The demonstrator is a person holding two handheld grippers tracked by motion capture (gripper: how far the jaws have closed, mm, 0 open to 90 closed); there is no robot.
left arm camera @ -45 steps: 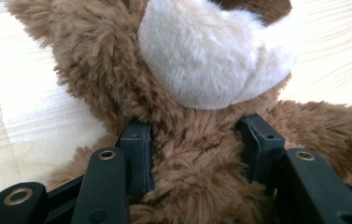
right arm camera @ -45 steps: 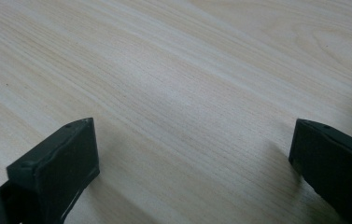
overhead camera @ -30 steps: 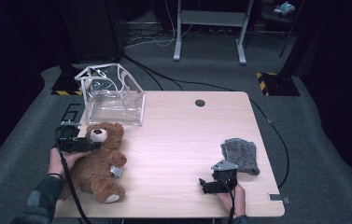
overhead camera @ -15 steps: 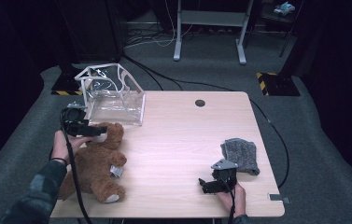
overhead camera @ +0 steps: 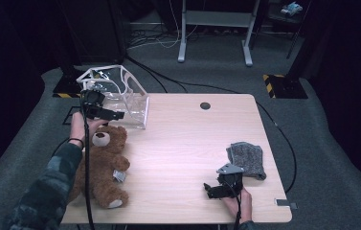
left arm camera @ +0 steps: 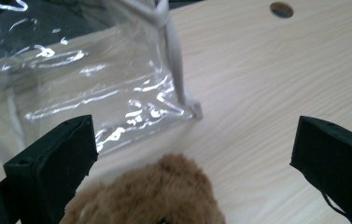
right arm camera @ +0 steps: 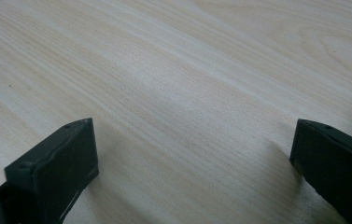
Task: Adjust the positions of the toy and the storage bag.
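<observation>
Lifted off the teddy bear [overhead camera: 102,165], left gripper [overhead camera: 105,114] had just opened, empty, beside the clear bag [overhead camera: 120,96]; right gripper [overhead camera: 212,189] stood apart

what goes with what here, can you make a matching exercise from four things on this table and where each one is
Things:
1. teddy bear
2. clear bag
3. grey sock
4. left gripper

Places or states:
a. right side of the table, lying flat
b. jaws open, above the bear's head
c. far left corner, standing open
d. near left part, lying on the wood

Pairs: 1-d, 2-c, 3-a, 4-b
</observation>
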